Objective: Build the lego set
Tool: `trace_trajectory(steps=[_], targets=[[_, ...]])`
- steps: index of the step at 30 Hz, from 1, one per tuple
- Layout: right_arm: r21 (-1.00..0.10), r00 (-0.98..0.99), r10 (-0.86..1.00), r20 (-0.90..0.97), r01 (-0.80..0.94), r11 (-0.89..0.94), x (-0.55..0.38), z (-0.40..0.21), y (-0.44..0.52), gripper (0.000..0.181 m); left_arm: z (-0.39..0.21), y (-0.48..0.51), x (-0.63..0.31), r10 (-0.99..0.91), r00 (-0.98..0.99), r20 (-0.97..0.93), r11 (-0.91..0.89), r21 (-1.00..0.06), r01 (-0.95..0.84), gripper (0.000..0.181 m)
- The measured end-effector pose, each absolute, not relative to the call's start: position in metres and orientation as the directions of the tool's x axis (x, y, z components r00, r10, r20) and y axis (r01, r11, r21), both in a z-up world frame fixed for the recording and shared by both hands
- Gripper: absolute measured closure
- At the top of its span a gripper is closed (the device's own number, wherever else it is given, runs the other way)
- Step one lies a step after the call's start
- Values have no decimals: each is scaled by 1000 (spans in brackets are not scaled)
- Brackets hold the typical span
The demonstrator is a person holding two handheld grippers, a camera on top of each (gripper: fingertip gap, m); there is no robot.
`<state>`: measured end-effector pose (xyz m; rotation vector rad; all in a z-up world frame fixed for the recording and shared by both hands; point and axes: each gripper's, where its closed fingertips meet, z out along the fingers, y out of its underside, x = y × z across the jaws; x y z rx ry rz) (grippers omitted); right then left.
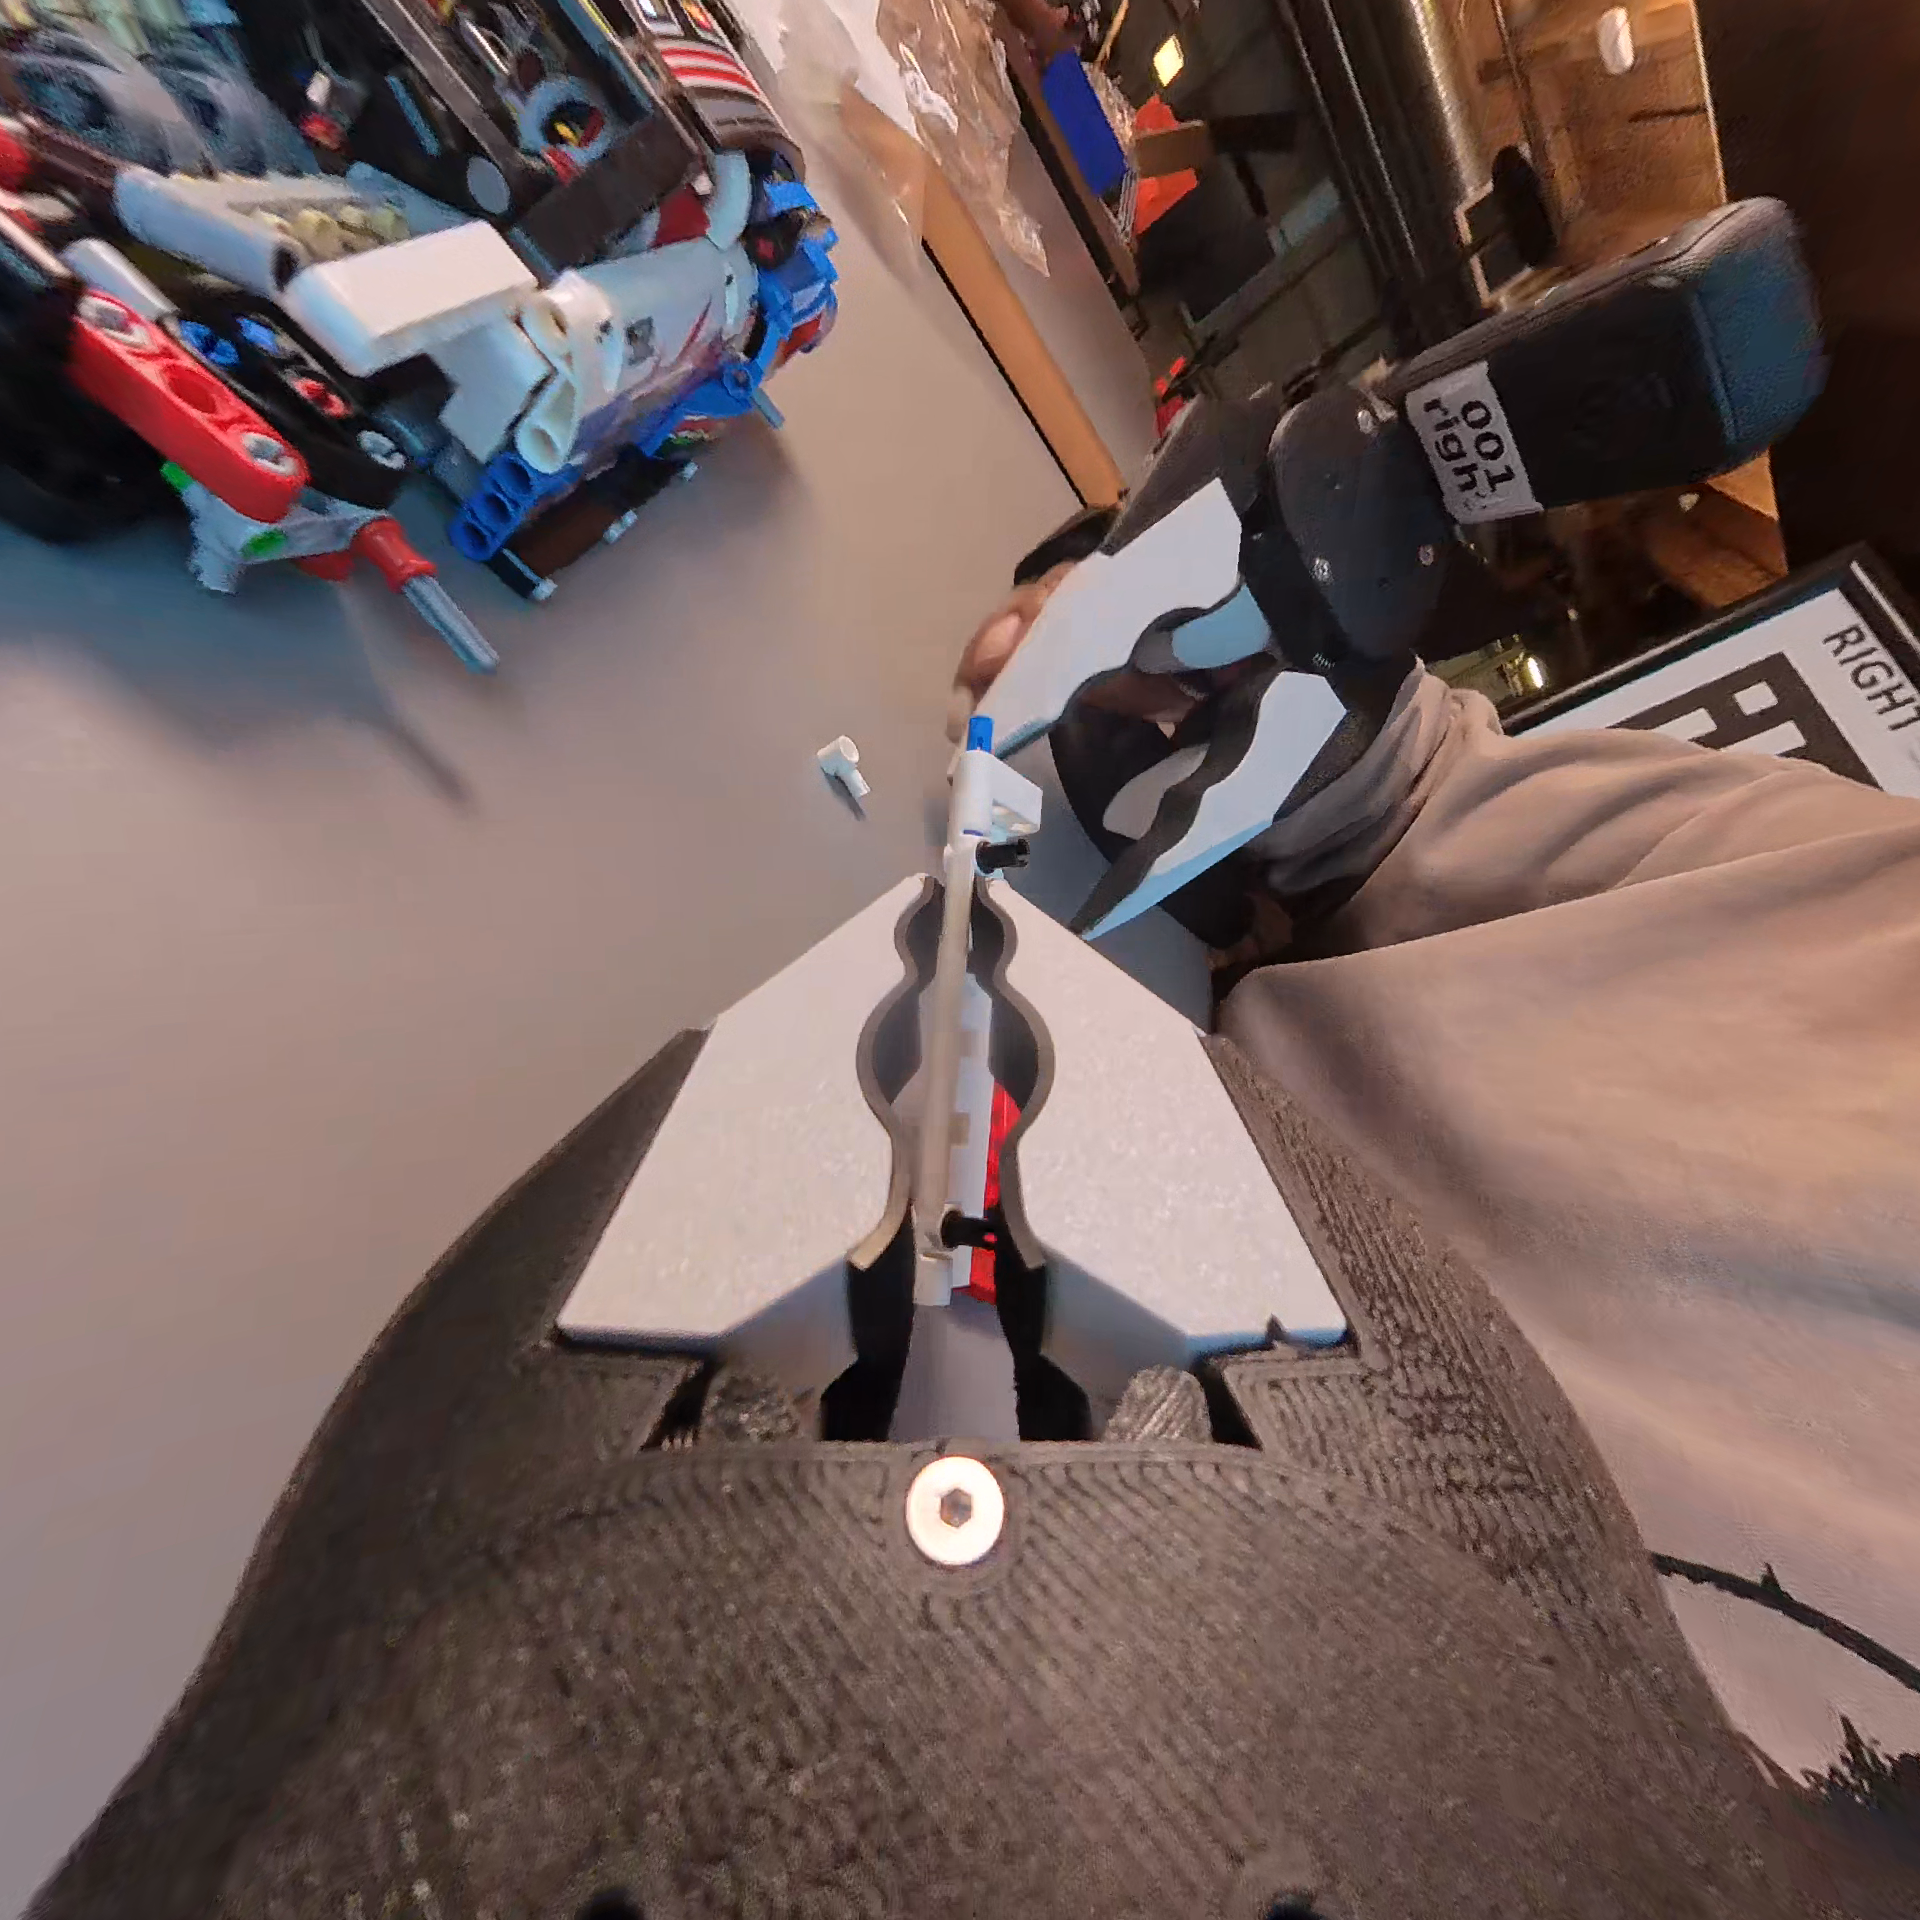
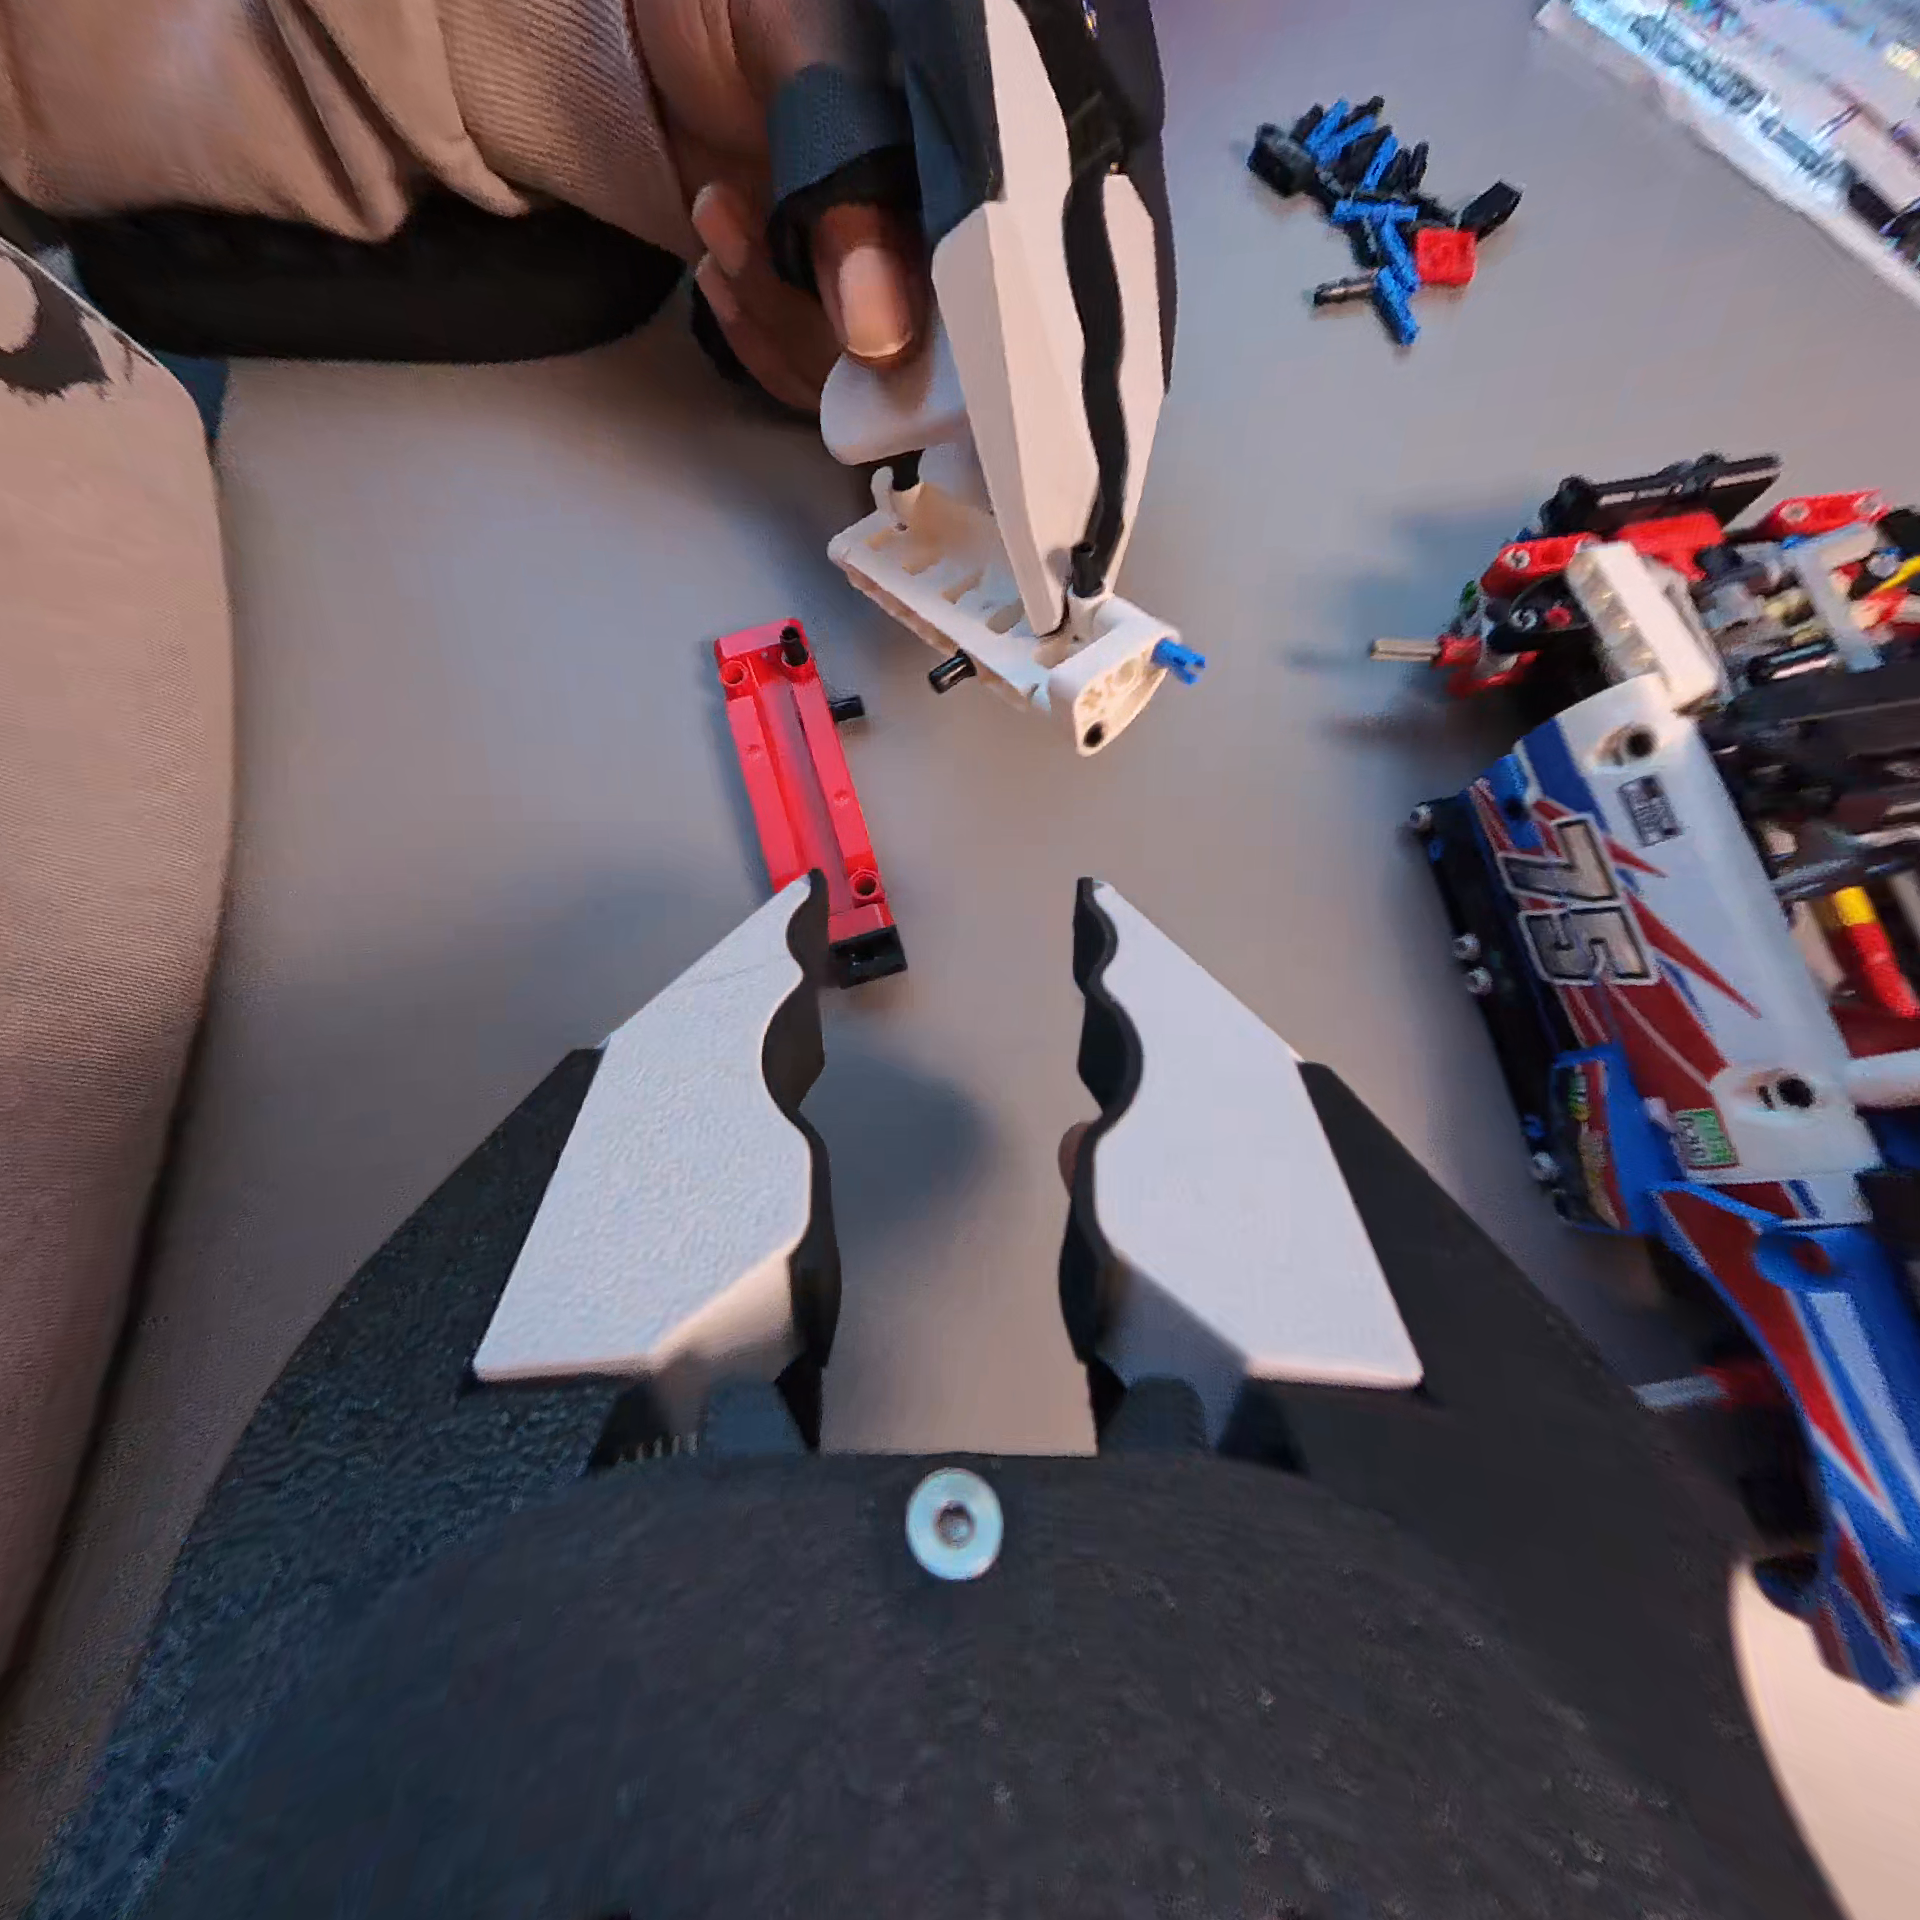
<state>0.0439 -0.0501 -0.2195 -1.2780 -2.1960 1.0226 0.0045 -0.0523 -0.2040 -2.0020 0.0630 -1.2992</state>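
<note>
My left gripper (image 1: pixel 961 925) pinches the white panel (image 2: pixel 997 623) at 12 o'clock above the counter (image 2: pixel 520 623): light, stiff, slippery. My right gripper (image 2: pixel 951 894) is spread; I'd grip the red beam (image 2: pixel 805 790) at 11 o'clock across its long sides.

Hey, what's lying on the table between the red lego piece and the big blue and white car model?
Only bare grey table on the surface. Above that stretch, the left gripper holds a white assembly. The right wrist view shows the red piece and car.

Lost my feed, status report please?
Left gripper shut on white panel piece. Right gripper open, empty, near red beam on table. Nothing blocking.
</note>
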Motion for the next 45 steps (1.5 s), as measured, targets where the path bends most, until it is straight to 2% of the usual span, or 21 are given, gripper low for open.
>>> trace_trajectory(steps=[4, 7, 10, 12, 14, 15, 19, 23, 25, 28, 34, 39, 42, 45], targets=[[-803, -517, 853, 71, 478, 356, 28, -209, -47, 132, -214, -55, 18, -439, 523, 731, -754, -616, 229, 178], [-777, -561, 822, 101, 471, 417, 17, -216, -45, 131, -218, -55, 24, -455, 539, 709, -763, -623, 175, 178], [-740, -654, 750, 100, 455, 495, 17, -229, -55, 157, -219, -53, 24, -458, 548, 700, -764, -625, 160, 176], [-733, -664, 742, 93, 458, 503, 14, -232, -56, 159, -219, -53, 21, -470, 561, 681, -753, -641, 147, 172], [-733, -671, 739, 64, 471, 491, 15, -232, -55, 159, -212, -51, 14, -487, 589, 646, -721, -677, 147, 151], [-729, -676, 735, 51, 478, 490, 16, -232, -55, 159, -208, -52, 10, -505, 610, 611, -700, -703, 125, 148], [-661, -693, 720, 22, 530, 531, 22, -241, -50, 160, -200, -74, 1, -619, 690, 375, -600, -792, -108, 124], [-604, -725, 688, 29, 535, 590, 26, -247, -55, 160, -217, -104, 5, -692, 698, 182, -553, -755, -352, 102], [-587, -738, 675, 16, 539, 603, 29, -247, -60, 153, -230, -115, 11, -711, 687, 151, -550, -728, -409, 95], [-581, -739, 674, 13, 543, 607, 30, -246, -58, 143, -240, -121, 17, -722, 683, 111, -531, -722, -444, 92], [-681, -756, 654, -18, 488, 546, 33, -226, -58, 122, -250, -115, 16, -717, 697, 7, -496, -707, -504, 100], [-635, -784, 621, -5, 483, 604, 40, -242, -70, 112, -249, -111, 11, -716, 698, -6, -480, -722, -498, 118], [-630, -780, 625, 43, 465, 623, 39, -244, -72, 117, -247, -111, 10, -716, 698, -22, -462, -734, -497, 126], [-629, -771, 631, 89, 448, 636, 40, -245, -72, 125, -246, -112, 11, -721, 693, -4, -459, -746, -483, 124]])
